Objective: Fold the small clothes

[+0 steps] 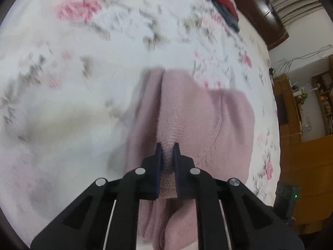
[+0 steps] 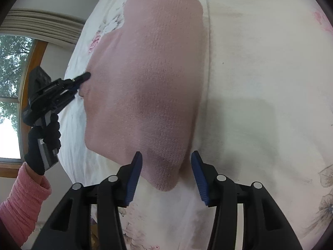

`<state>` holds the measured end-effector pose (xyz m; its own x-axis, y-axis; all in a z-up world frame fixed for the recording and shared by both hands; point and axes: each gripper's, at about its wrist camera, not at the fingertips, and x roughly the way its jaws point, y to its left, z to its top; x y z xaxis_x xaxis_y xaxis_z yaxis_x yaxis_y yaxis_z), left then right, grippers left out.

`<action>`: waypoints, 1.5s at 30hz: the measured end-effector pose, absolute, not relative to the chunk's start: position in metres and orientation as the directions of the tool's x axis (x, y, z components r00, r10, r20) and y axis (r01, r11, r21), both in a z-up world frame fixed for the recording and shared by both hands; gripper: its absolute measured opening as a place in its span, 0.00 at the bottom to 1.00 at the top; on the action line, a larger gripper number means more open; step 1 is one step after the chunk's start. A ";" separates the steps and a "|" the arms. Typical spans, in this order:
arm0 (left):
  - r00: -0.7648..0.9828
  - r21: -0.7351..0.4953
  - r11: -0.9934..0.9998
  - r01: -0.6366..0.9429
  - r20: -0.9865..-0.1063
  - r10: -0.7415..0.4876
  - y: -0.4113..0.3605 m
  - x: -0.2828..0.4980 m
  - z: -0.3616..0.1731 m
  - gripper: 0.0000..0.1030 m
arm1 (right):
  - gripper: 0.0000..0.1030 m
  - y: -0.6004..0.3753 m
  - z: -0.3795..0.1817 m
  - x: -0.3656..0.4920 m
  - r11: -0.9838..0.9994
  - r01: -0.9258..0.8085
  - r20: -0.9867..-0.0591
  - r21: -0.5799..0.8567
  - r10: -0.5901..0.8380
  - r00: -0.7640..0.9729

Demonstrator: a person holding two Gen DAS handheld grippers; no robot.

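My left gripper (image 1: 167, 145) clamped on pink knit (image 1: 197, 114), right gripper (image 2: 166, 156) jaws apart over its corner, bed (image 2: 260, 62) under, prob. a sweater.

The left gripper (image 1: 167, 145) has its jaws closed on a bunched fold of fabric. A black-gloved left hand (image 2: 42, 139) with a pink sleeve (image 2: 22, 204) grips its handle. The right gripper (image 2: 166, 156) has its jaws spread wide, nothing between the pads.

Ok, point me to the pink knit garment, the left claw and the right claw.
pink knit garment (image 2: 149, 79): right wrist view, middle of the knit panel.
left claw (image 1: 167, 145): left wrist view, between its fingertips, shut on fabric.
right claw (image 2: 166, 156): right wrist view, between its open fingertips.
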<state>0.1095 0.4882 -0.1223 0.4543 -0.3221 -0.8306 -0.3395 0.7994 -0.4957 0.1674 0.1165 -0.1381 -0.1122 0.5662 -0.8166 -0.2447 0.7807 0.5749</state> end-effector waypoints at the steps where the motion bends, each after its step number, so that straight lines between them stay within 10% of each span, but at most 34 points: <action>1: 0.437 -0.504 0.785 -0.360 -0.834 -0.335 0.492 0.108 -0.130 0.08 | 0.48 0.116 -0.138 0.169 0.780 -0.248 -0.817 0.575 0.566 -0.112; 5: 0.420 -0.533 0.769 -0.353 -0.825 -0.379 0.490 0.108 -0.138 0.10 | 0.48 0.109 -0.138 0.171 0.783 -0.248 -0.820 0.570 0.561 -0.114; 9: 0.446 -0.555 0.754 -0.352 -0.807 -0.387 0.493 0.104 -0.129 0.49 | 0.49 0.102 -0.134 0.178 0.772 -0.238 -0.805 0.590 0.586 -0.095; 14: 0.386 -0.557 0.767 -0.318 -0.815 -0.432 0.493 0.105 -0.134 0.69 | 0.54 0.095 -0.131 0.194 0.747 -0.210 -0.771 0.631 0.634 -0.062; 30: 0.287 -0.611 0.773 -0.169 -0.781 -0.555 0.455 0.153 -0.185 0.84 | 0.86 0.116 -0.182 0.251 0.591 -0.077 -0.596 0.803 0.796 -0.108; 34: 0.290 -0.622 0.767 -0.158 -0.772 -0.566 0.451 0.158 -0.189 0.77 | 0.89 0.119 -0.200 0.259 0.544 -0.005 -0.541 0.839 0.834 -0.110; 37: 0.304 -0.650 0.740 -0.170 -0.749 -0.588 0.448 0.156 -0.189 0.51 | 0.81 0.119 -0.203 0.260 0.535 0.015 -0.531 0.845 0.841 -0.104; 45: 0.361 -0.709 0.695 -0.119 -0.683 -0.635 0.424 0.143 -0.157 0.42 | 0.59 0.100 -0.167 0.246 0.489 -0.023 -0.489 0.872 0.869 -0.079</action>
<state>0.1429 0.4239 -0.1570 0.3609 -0.6351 -0.6829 -0.1188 0.6950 -0.7091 0.2462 0.1000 -0.1670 -0.0792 0.8687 -0.4889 -0.0233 0.4887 0.8721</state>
